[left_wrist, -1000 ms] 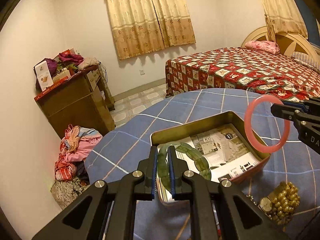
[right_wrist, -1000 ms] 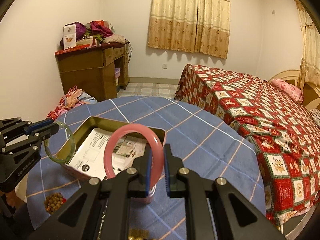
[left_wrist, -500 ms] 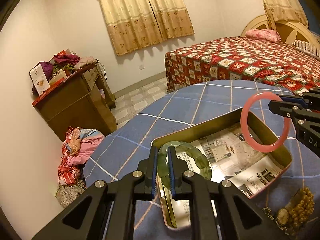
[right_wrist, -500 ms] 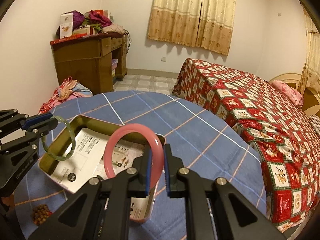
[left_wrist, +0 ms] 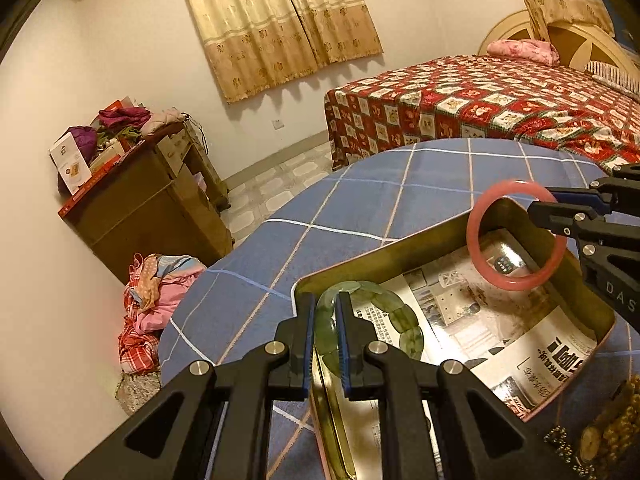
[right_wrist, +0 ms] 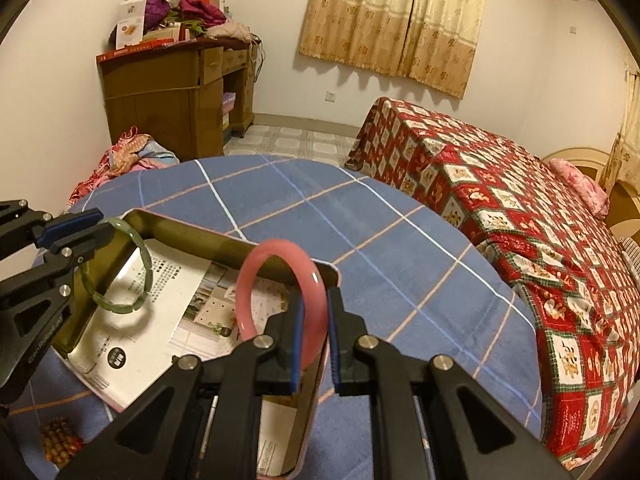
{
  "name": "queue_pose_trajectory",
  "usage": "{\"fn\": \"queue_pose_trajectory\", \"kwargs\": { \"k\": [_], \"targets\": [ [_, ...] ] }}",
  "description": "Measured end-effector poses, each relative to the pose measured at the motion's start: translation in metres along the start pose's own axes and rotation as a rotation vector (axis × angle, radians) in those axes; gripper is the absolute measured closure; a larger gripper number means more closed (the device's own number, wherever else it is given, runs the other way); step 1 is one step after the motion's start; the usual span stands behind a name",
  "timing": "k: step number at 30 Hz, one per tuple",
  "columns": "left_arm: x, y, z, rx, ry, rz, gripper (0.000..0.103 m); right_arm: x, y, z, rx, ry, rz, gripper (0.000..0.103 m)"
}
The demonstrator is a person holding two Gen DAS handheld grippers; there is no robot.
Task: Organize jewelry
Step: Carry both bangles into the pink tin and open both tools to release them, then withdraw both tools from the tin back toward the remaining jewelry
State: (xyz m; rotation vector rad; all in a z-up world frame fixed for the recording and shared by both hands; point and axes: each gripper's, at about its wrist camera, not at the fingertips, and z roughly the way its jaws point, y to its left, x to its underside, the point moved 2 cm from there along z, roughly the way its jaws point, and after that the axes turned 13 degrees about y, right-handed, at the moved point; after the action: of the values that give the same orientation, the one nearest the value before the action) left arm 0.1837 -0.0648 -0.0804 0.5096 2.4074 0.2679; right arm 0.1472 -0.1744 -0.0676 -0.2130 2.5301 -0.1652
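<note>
The left gripper (left_wrist: 324, 336) was clamped on a green bangle (left_wrist: 372, 320), its blue pads pressed to the ring's near edge. The bangle, made of flat green segments, hung above the left end of an open tin (left_wrist: 400, 248) and did not touch the newspaper (left_wrist: 520, 344) that lined the tin's floor. In the right wrist view the same bangle (right_wrist: 120, 268) stood out from the left gripper (right_wrist: 86, 228) at the far left, over the tin's left wall.

The right gripper (right_wrist: 314, 332) was clamped on a pink bangle (right_wrist: 256, 280), gripping its near right side so that the ring stood upright in front of the jaws. It hung over the right end of the tin (right_wrist: 192, 236), clear of the newspaper (right_wrist: 132, 332). From the left wrist view the pink bangle (left_wrist: 516, 236) showed as a full circle held by the right gripper (left_wrist: 540, 208) above the tin's far right corner.

The tin lay on a round table under a blue checked cloth (left_wrist: 360, 208). To the near right of the tin lay a gold watch (left_wrist: 592, 444) with gold beads, touching each other. To the near left of the tin, in the right wrist view, lay a brown bead bracelet (right_wrist: 60, 440).

Beyond the table stood a bed (right_wrist: 520, 200) with a red patterned cover on the right, and a wooden cabinet (right_wrist: 172, 92) piled with clothes on the left.
</note>
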Motion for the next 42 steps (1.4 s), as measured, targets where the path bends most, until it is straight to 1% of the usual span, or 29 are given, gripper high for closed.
{"fn": "queue_pose_trajectory", "kwargs": {
  "k": [4, 6, 7, 9, 10, 11, 13, 15, 17, 21, 23, 26, 30, 32, 34, 42],
  "targets": [
    [-0.001, -0.001, 0.004, -0.011, 0.004, 0.009, 0.093, -0.001, 0.002, 0.005, -0.005, 0.016, -0.001, 0.090],
    [0.000, -0.005, 0.005, -0.005, 0.007, 0.029, 0.091, -0.003, 0.002, 0.008, -0.012, 0.025, -0.002, 0.089],
    [0.000, -0.006, 0.004, -0.006, 0.001, 0.038, 0.088, -0.004, 0.002, 0.008, -0.022, 0.027, -0.001, 0.088],
    [0.001, -0.009, 0.000, -0.038, -0.016, 0.053, 0.069, -0.004, 0.002, 0.007, -0.026, 0.022, 0.007, 0.076],
    [0.001, -0.010, -0.002, -0.046, -0.024, 0.051, 0.046, -0.004, 0.001, 0.007, -0.028, 0.017, 0.011, 0.067],
    [0.001, -0.009, -0.006, -0.053, -0.045, 0.044, 0.032, -0.003, 0.000, 0.004, -0.034, 0.011, 0.016, 0.064],
    [0.001, -0.007, -0.011, -0.058, -0.067, 0.040, 0.031, -0.002, 0.000, 0.002, -0.034, 0.006, 0.019, 0.064],
    [0.000, -0.007, -0.012, -0.068, -0.062, 0.043, 0.031, -0.001, -0.001, 0.000, -0.032, 0.003, 0.022, 0.064],
    [-0.001, -0.007, -0.013, -0.076, -0.066, 0.047, 0.031, 0.000, -0.003, 0.000, -0.033, 0.003, 0.031, 0.059],
    [0.000, -0.007, -0.014, -0.088, -0.063, 0.049, 0.031, 0.003, -0.006, -0.005, -0.033, -0.007, 0.043, 0.057],
    [0.001, -0.006, -0.015, -0.087, -0.062, 0.045, 0.031, 0.005, -0.006, -0.008, -0.034, -0.010, 0.041, 0.054],
    [0.002, -0.006, -0.018, -0.092, -0.064, 0.042, 0.031, 0.009, -0.008, -0.013, -0.030, -0.019, 0.041, 0.053],
    [0.004, -0.004, -0.024, -0.088, -0.068, 0.032, 0.031, 0.014, -0.010, -0.019, -0.032, -0.027, 0.044, 0.052],
    [0.007, -0.005, -0.025, -0.087, -0.065, 0.027, 0.031, 0.017, -0.010, -0.023, -0.030, -0.035, 0.047, 0.049],
    [0.010, -0.005, -0.027, -0.083, -0.063, 0.022, 0.031, 0.020, -0.010, -0.027, -0.028, -0.042, 0.048, 0.048],
    [0.024, -0.006, -0.037, -0.056, -0.050, -0.012, 0.031, 0.032, -0.007, -0.036, -0.036, -0.050, 0.051, 0.046]
  ]
}}
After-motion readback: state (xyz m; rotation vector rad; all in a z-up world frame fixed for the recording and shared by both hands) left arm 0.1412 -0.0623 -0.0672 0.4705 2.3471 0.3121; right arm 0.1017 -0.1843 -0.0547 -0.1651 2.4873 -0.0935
